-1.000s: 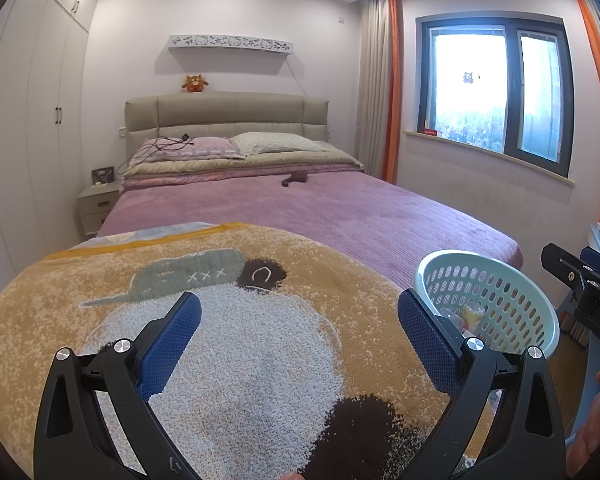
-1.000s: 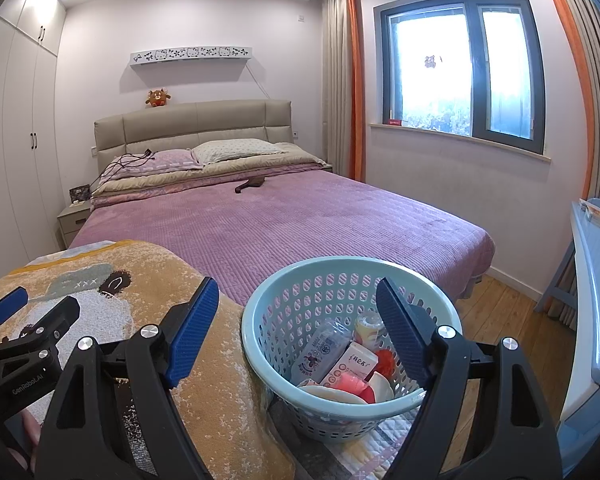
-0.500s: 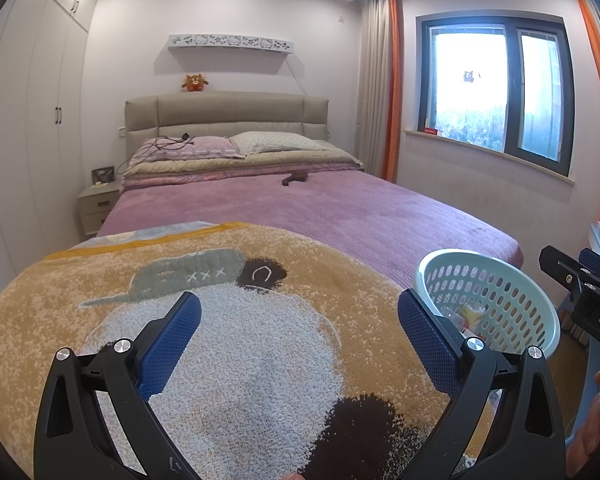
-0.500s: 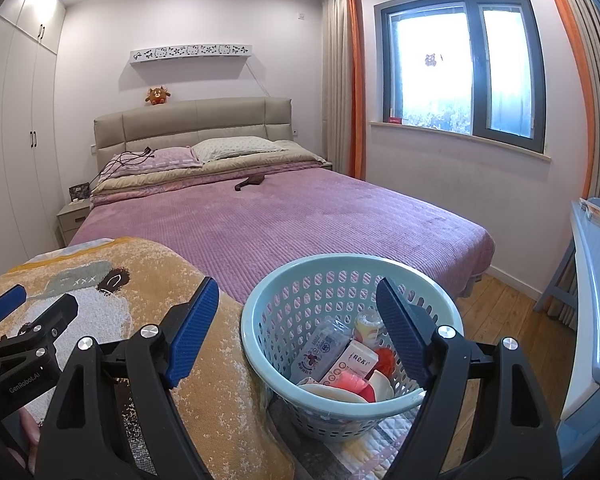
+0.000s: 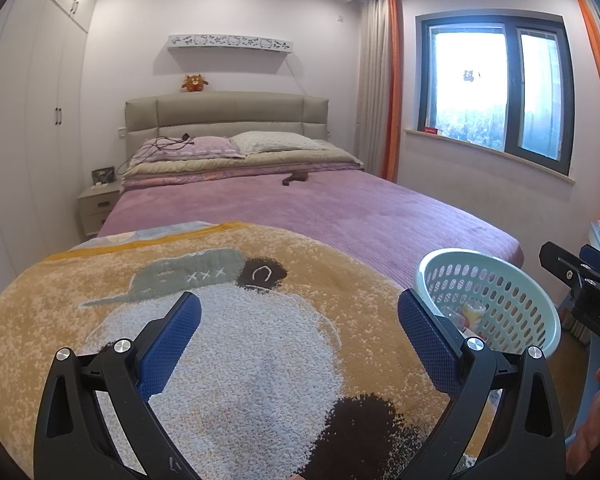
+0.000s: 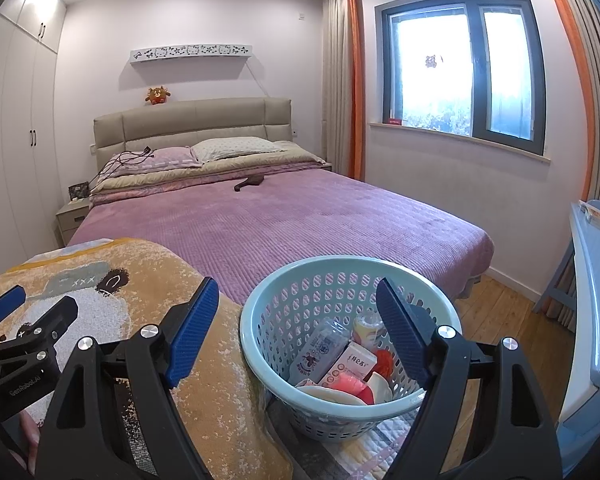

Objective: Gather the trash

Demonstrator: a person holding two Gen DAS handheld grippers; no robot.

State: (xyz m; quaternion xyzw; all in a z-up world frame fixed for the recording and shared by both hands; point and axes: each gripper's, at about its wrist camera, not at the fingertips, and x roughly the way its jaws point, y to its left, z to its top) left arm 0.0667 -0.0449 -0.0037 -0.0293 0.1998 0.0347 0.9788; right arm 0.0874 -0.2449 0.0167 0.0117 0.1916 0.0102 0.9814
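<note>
Trash (image 6: pixel 342 360) already in the basket (image 6: pixel 260 312), hence left gripper (image 5: pixel 299 320) and right gripper (image 6: pixel 298 312) spread wide, empty

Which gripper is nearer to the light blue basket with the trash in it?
Right. The right gripper points over the basket, its open jaws framing it. The left gripper is open above the patterned blanket, with the basket off to its right.
</note>
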